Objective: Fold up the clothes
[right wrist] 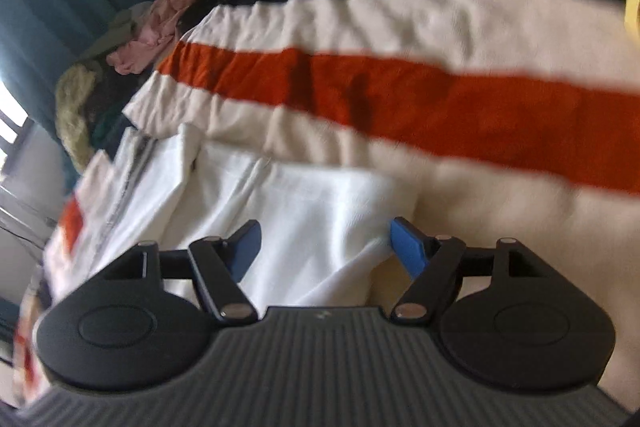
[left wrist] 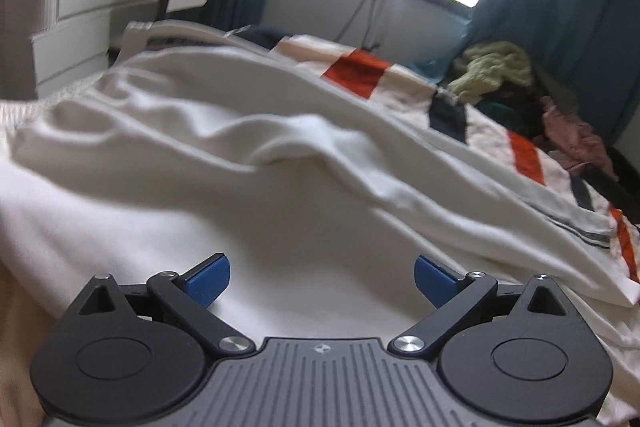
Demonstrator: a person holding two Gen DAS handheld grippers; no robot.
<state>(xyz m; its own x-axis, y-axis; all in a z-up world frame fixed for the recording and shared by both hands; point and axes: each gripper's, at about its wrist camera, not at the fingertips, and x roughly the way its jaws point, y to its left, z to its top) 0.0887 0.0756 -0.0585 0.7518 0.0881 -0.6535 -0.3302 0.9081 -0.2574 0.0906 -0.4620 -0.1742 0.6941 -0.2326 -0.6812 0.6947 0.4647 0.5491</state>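
Left wrist view: the left gripper (left wrist: 322, 281) has its 2 blue fingers (left wrist: 208, 279) spread wide, holding nothing, above the white garment (left wrist: 240, 155) rumpled on the bed's striped blanket (left wrist: 360, 67). A pile of unfolded clothes (left wrist: 520, 87) sits at 2 o'clock. The right gripper (right wrist: 324, 247) is also spread, with a garment edge lying between its fingers, seemingly unpinched; blur hampers this. Risk: closing on 1 layer only would drag the fold crooked.

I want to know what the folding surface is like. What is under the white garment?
The white garment lies on a striped blanket with cream, orange and dark bands. What lies beneath its middle is covered.
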